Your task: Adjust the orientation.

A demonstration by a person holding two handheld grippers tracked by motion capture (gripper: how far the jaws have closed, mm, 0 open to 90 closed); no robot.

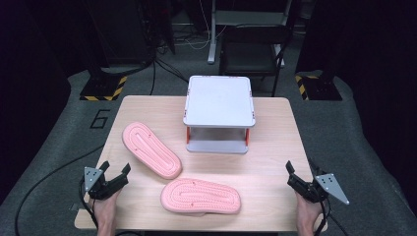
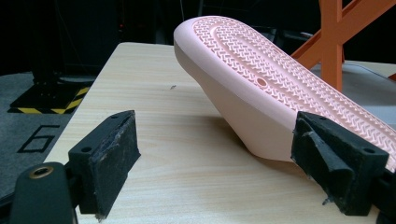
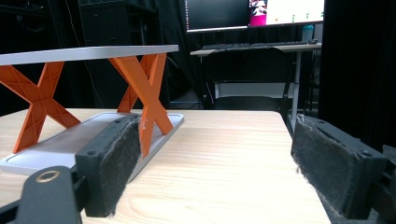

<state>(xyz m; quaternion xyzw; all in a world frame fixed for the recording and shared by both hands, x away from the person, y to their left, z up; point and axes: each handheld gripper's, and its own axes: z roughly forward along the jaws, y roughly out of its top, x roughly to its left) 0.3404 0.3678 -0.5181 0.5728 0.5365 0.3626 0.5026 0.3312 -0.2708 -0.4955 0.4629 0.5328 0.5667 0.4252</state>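
Two pink slippers (image 1: 150,149) lie sole-up on the table (image 1: 275,147) before a small rack (image 1: 219,115), both grippers, left (image 1: 116,173) and right (image 1: 294,175), empty with jaws spread; a shallow pinch on the sloped sole could probably slip off.

Table (image 1: 275,147): we see a light wooden top, its grain running across.
Shelf rack (image 1: 219,101): we find a grey two-level stand at the back middle of the table, its upper tray carried on orange X-shaped legs (image 3: 144,88) above a lower tray.
Chair (image 1: 251,54): we note a dark chair on the floor just behind the table.
Floor marks: we read a number 6 (image 1: 101,118) on the grey floor left of the table, near a black-and-yellow striped base (image 1: 103,88); another striped base (image 1: 317,87) stands at the right.
Monitor (image 3: 254,11): we see a lit screen on a desk well behind the chair.
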